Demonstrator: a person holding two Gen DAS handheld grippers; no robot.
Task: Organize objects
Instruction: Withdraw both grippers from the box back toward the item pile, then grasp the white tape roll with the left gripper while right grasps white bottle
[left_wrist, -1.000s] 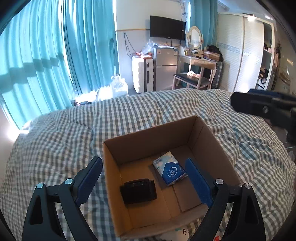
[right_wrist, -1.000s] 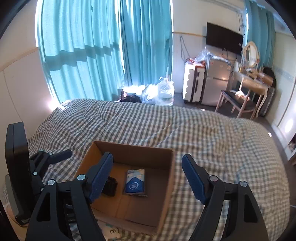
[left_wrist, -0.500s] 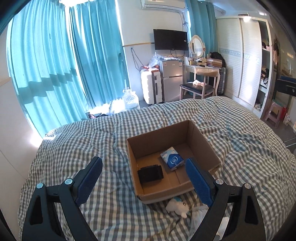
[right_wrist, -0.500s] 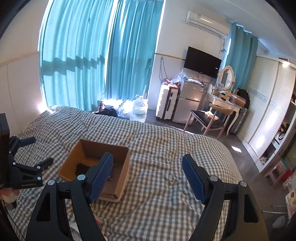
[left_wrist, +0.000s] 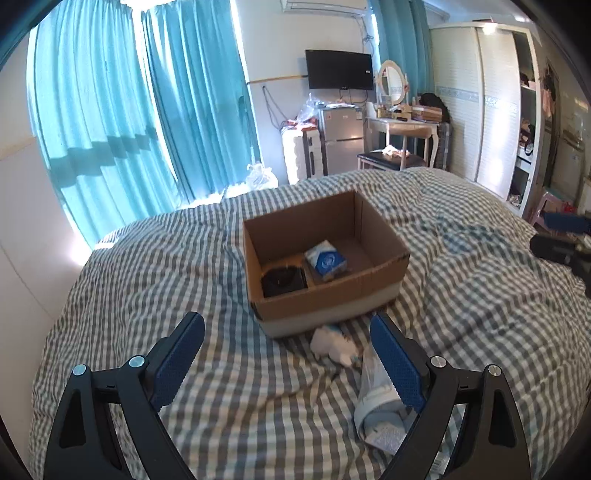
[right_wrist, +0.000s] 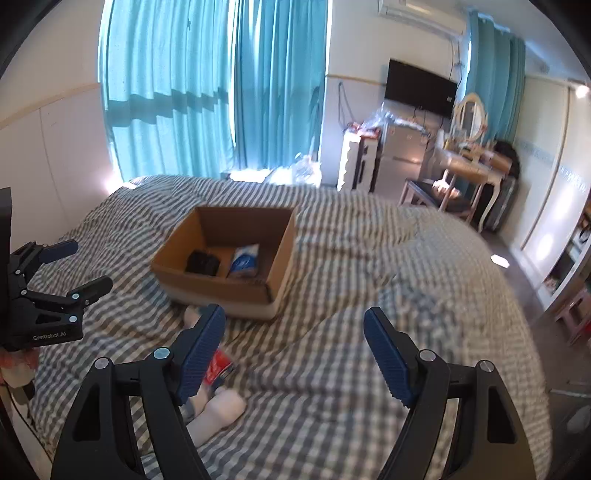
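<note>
Seen from the left wrist, the left gripper (left_wrist: 286, 349) hung with its jaws spread wide and nothing between them, above a grey-and-white checked bedspread (left_wrist: 177, 258). Ahead of it sat an open cardboard box (left_wrist: 325, 295), holding a black object (left_wrist: 282, 281) at its left and a blue-and-white tissue pack (left_wrist: 325, 261) just to the right of that. On the cover just in front of the box lay a small white soft toy (left_wrist: 330, 345), and beside it, partly behind the right finger, a clear wrapped roll (left_wrist: 375, 402). From the right wrist, the left gripper showed at the far left edge, well apart from the box (right_wrist: 225, 286). The right gripper (right_wrist: 293, 354) likewise stood wide and empty over the bedspread. Under its left finger lay a red packet (right_wrist: 218, 365) and a pale, roll-shaped item (right_wrist: 218, 413); what they were could not be told.
</note>
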